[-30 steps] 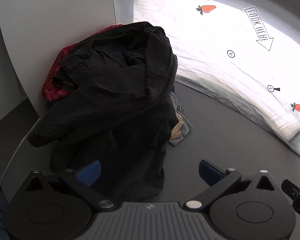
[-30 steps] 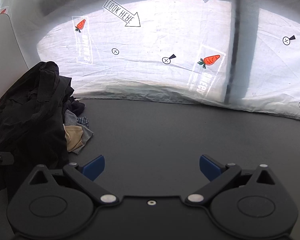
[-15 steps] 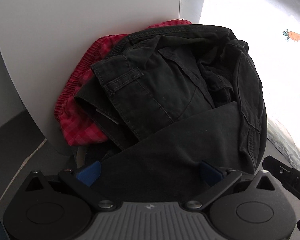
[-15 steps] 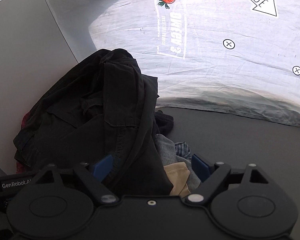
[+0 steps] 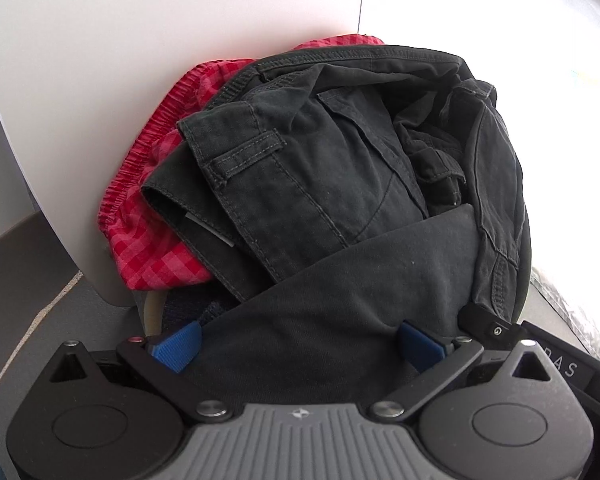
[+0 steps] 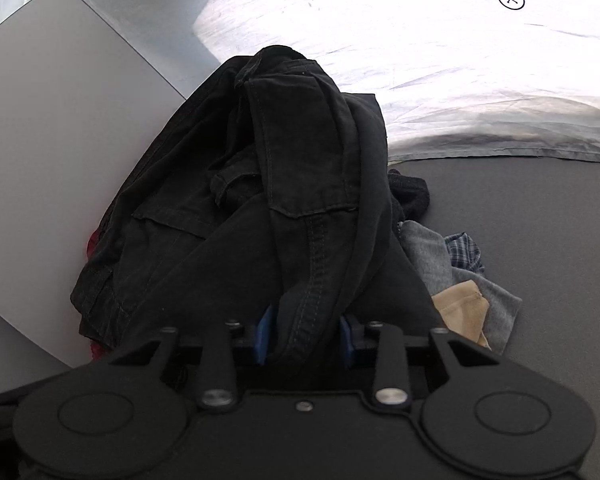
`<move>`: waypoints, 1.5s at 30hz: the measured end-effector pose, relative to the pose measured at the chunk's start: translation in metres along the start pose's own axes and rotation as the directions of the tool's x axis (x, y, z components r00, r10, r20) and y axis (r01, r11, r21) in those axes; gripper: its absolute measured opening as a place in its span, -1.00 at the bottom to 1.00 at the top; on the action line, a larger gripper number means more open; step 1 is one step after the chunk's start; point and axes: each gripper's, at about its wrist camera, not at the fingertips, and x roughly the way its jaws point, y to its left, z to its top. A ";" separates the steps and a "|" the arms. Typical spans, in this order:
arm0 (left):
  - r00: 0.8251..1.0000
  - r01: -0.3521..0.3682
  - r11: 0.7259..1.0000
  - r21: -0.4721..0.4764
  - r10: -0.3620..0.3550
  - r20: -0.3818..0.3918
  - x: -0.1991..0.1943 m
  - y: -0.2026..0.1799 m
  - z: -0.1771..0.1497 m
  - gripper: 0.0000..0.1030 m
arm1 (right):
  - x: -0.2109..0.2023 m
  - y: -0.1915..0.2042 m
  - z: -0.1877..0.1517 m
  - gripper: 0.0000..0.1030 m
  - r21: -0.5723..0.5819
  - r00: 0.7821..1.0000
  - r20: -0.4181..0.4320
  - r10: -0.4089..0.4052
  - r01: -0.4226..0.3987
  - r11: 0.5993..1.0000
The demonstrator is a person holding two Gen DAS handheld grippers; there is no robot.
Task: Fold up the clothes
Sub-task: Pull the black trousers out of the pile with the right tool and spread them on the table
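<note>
The clothes pile sits at the table's (image 6: 540, 220) far left, leaning against a white board (image 5: 180, 40). The right hand-held gripper (image 6: 305, 340) is clamped on a seamed fold of the black trousers (image 5: 320, 168), probably to pull them off the heap. The left hand-held gripper (image 5: 296, 346) is spread wide around dark cloth, gripping nothing. A red check garment (image 5: 152, 248) lies underneath.

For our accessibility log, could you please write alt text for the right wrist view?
The right gripper is shut on a seamed fold of black trousers atop a clothes pile leaning against a white panel. Grey, plaid and beige garments spill out to the right onto the dark grey table.
</note>
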 end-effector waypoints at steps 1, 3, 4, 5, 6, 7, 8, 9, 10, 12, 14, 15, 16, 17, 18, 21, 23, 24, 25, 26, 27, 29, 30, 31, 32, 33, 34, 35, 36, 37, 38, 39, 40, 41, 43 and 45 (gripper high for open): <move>1.000 -0.001 1.000 0.000 0.001 0.000 -0.001 -0.001 0.000 1.00 | -0.001 0.000 0.000 -0.60 -0.006 1.000 0.013 -0.009 0.009 1.000; 1.000 -0.003 1.000 0.005 0.003 0.000 -0.003 -0.002 0.000 1.00 | -0.006 -0.004 -0.004 -0.67 0.016 0.998 0.062 -0.010 0.009 1.000; 1.000 -0.005 1.000 0.011 0.005 0.001 -0.004 -0.004 -0.001 1.00 | -0.008 -0.003 -0.007 -0.70 0.001 0.997 0.079 -0.019 0.019 1.000; 1.000 -0.007 1.000 0.017 0.007 0.002 -0.006 -0.005 -0.002 1.00 | -0.012 -0.001 -0.010 -0.71 -0.031 0.994 0.106 -0.034 0.037 0.999; 1.000 -0.008 1.000 0.024 0.008 0.003 -0.008 -0.007 -0.003 1.00 | -0.017 0.001 -0.013 -0.72 -0.054 0.990 0.130 -0.046 0.053 0.997; 1.000 -0.007 0.999 0.031 0.006 0.005 -0.012 -0.008 -0.004 1.00 | -0.021 0.003 -0.014 -0.73 -0.068 0.987 0.152 -0.058 0.069 0.995; 1.000 -0.005 0.999 0.038 0.005 0.010 -0.015 -0.010 -0.006 1.00 | -0.026 0.005 -0.014 -0.74 -0.083 0.982 0.174 -0.072 0.087 0.993; 1.000 -0.003 0.999 0.042 0.002 0.014 -0.019 -0.012 -0.007 1.00 | -0.033 0.005 -0.014 -0.74 -0.097 0.976 0.200 -0.091 0.112 0.989; 1.000 0.001 0.999 0.049 -0.002 0.018 -0.024 -0.015 -0.009 1.00 | -0.039 0.004 -0.013 -0.76 -0.111 0.968 0.226 -0.109 0.137 0.984; 1.000 0.004 0.998 0.058 -0.005 0.024 -0.033 -0.020 -0.013 1.00 | -0.052 0.004 -0.012 -0.80 -0.137 0.950 0.278 -0.144 0.187 0.973; 0.999 0.021 0.997 0.069 -0.023 0.028 -0.043 -0.027 -0.017 1.00 | -0.068 -0.002 -0.009 -0.87 -0.151 0.928 0.324 -0.182 0.241 0.959; 0.999 0.040 0.996 0.074 -0.042 0.026 -0.048 -0.030 -0.019 1.00 | -0.078 -0.008 -0.008 -0.87 -0.148 0.919 0.340 -0.199 0.261 0.954; 0.998 0.058 0.995 0.077 -0.060 0.021 -0.054 -0.034 -0.022 1.00 | -0.089 -0.014 -0.006 -0.88 -0.140 0.910 0.353 -0.217 0.281 0.950; 0.998 0.065 0.994 0.084 -0.067 0.020 -0.059 -0.039 -0.025 1.00 | -0.102 -0.022 -0.006 -0.89 -0.134 0.899 0.367 -0.239 0.305 0.943; 0.997 0.072 0.993 0.090 -0.074 0.019 -0.064 -0.044 -0.029 1.00 | -0.115 -0.029 -0.006 -0.89 -0.134 0.888 0.380 -0.258 0.329 0.935; 0.996 0.083 0.987 0.139 -0.088 0.034 -0.083 -0.063 -0.044 1.00 | -0.156 -0.047 -0.013 -0.89 -0.134 0.853 0.417 -0.313 0.399 0.907; 0.993 0.099 0.981 0.170 -0.107 0.041 -0.097 -0.077 -0.059 1.00 | -0.187 -0.062 -0.024 -0.89 -0.119 0.828 0.431 -0.358 0.446 0.887; 0.992 0.106 0.977 0.185 -0.117 0.045 -0.104 -0.085 -0.066 1.00 | -0.204 -0.072 -0.034 -0.89 -0.114 0.809 0.440 -0.390 0.481 0.869; 0.991 0.113 0.973 0.199 -0.124 0.046 -0.112 -0.092 -0.076 1.00 | -0.220 -0.081 -0.044 -0.89 -0.109 0.788 0.448 -0.422 0.517 0.849; 0.990 0.119 0.970 0.214 -0.132 0.046 -0.119 -0.099 -0.085 1.00 | -0.235 -0.090 -0.054 -0.89 -0.111 0.764 0.457 -0.456 0.557 0.823; 0.989 0.126 0.965 0.228 -0.140 0.046 -0.127 -0.107 -0.094 1.00 | -0.251 -0.099 -0.063 -0.89 -0.112 0.738 0.466 -0.488 0.596 0.795; 0.987 0.141 0.956 0.259 -0.157 0.044 -0.145 -0.122 -0.118 1.00 | -0.284 -0.124 -0.084 -0.89 -0.092 0.694 0.466 -0.549 0.655 0.750; 0.985 0.148 0.952 0.269 -0.165 0.042 -0.153 -0.129 -0.129 1.00 | -0.301 -0.139 -0.094 -0.89 -0.075 0.677 0.458 -0.576 0.676 0.734; 0.984 0.155 0.947 0.280 -0.173 0.039 -0.161 -0.136 -0.141 1.00 | -0.316 -0.152 -0.101 -0.90 -0.057 0.664 0.450 -0.598 0.689 0.722; 0.983 0.163 0.943 0.291 -0.181 0.035 -0.170 -0.143 -0.155 1.00 | -0.336 -0.170 -0.111 -0.90 -0.033 0.646 0.437 -0.626 0.707 0.707; 0.982 0.172 0.939 0.299 -0.189 0.028 -0.179 -0.151 -0.170 1.00 | -0.355 -0.188 -0.120 -0.90 -0.008 0.627 0.424 -0.653 0.724 0.690; 0.980 0.181 0.934 0.307 -0.197 0.020 -0.187 -0.159 -0.186 1.00 | -0.374 -0.205 -0.130 -0.90 0.016 0.608 0.413 -0.678 0.740 0.673; 0.979 0.190 0.930 0.315 -0.204 0.013 -0.196 -0.167 -0.201 1.00 | -0.393 -0.223 -0.140 -0.90 0.040 0.584 0.404 -0.704 0.758 0.651; 0.977 0.204 0.925 0.320 -0.214 -0.002 -0.204 -0.175 -0.218 1.00 | -0.416 -0.240 -0.154 -0.90 0.056 0.546 0.404 -0.734 0.786 0.616; 0.975 0.216 0.921 0.323 -0.223 -0.015 -0.211 -0.182 -0.233 1.00 | -0.431 -0.251 -0.163 -0.90 0.058 0.508 0.413 -0.756 0.814 0.578; 0.972 0.232 0.916 0.327 -0.234 -0.033 -0.219 -0.192 -0.251 1.00 | -0.447 -0.263 -0.170 -0.90 0.062 0.471 0.419 -0.776 0.838 0.542; 0.968 0.248 0.910 0.334 -0.246 -0.049 -0.226 -0.201 -0.267 1.00 | -0.467 -0.282 -0.175 -0.90 0.075 0.446 0.414 -0.794 0.852 0.518; 0.964 0.263 0.903 0.340 -0.257 -0.065 -0.234 -0.211 -0.282 1.00 | -0.486 -0.301 -0.180 -0.89 0.087 0.420 0.408 -0.810 0.866 0.493; 0.960 0.280 0.895 0.349 -0.269 -0.080 -0.241 -0.220 -0.298 1.00 | -0.505 -0.320 -0.184 -0.89 0.105 0.398 0.399 -0.826 0.875 0.472; 0.953 0.304 0.879 0.367 -0.285 -0.106 -0.253 -0.236 -0.323 1.00 | -0.534 -0.359 -0.186 -0.89 0.190 0.369 0.351 -0.861 0.872 0.452; 0.947 0.322 0.864 0.388 -0.299 -0.121 -0.266 -0.250 -0.347 1.00 | -0.556 -0.391 -0.190 -0.89 0.236 0.340 0.313 -0.887 0.877 0.419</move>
